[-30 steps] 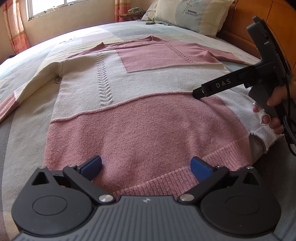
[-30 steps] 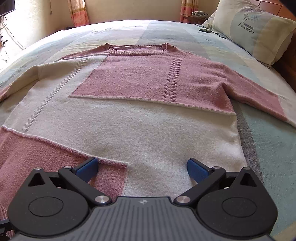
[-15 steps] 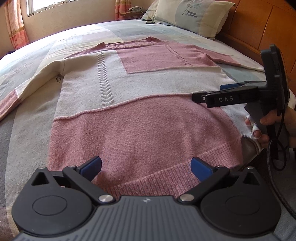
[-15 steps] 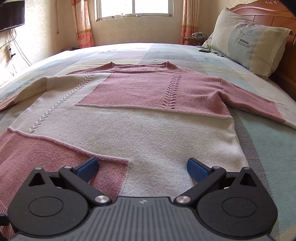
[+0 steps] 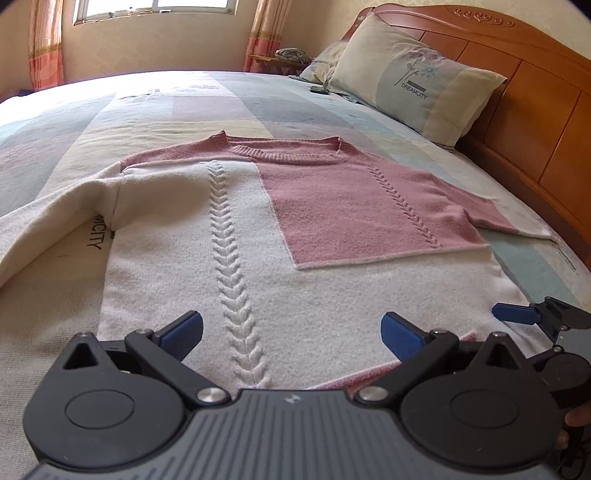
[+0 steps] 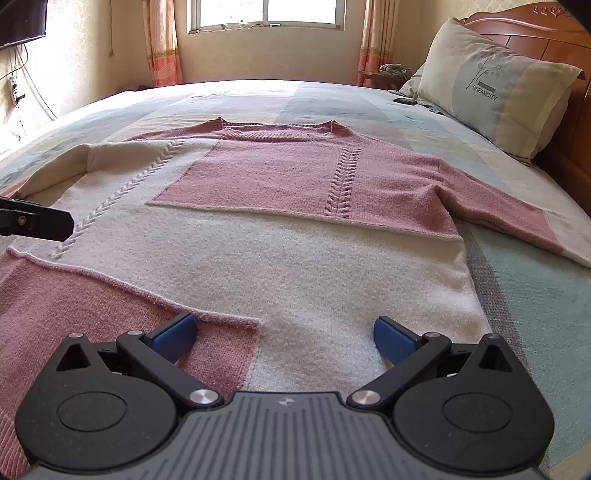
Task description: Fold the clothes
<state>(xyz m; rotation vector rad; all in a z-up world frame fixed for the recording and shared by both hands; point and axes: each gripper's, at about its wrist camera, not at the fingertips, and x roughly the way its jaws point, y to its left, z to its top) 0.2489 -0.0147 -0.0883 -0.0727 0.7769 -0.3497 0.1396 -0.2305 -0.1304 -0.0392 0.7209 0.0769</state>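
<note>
A pink and cream knit sweater (image 5: 295,229) (image 6: 314,229) lies flat on the bed, front up, neckline far from me. Its sleeves spread out to both sides. My left gripper (image 5: 291,332) hovers open over the cream panel beside the cable-knit stripe, nothing between its blue pads. My right gripper (image 6: 284,334) is open too, low over the sweater where the lower pink block meets the cream. In the left wrist view one of the right gripper's blue fingertips (image 5: 517,314) shows at the right edge. The left gripper's dark finger (image 6: 37,223) shows at the left of the right wrist view.
The bed (image 5: 258,99) has a pastel patchwork cover. Pillows (image 5: 413,85) lean on a wooden headboard (image 5: 535,92) at the right. A small dark object (image 5: 319,89) lies near the pillows. A window and curtains (image 6: 266,14) stand at the far wall.
My left gripper has moved forward from the pink hem up over the cream panel and tilted up. The right gripper has lifted its view slightly and now sits beside the left one.
</note>
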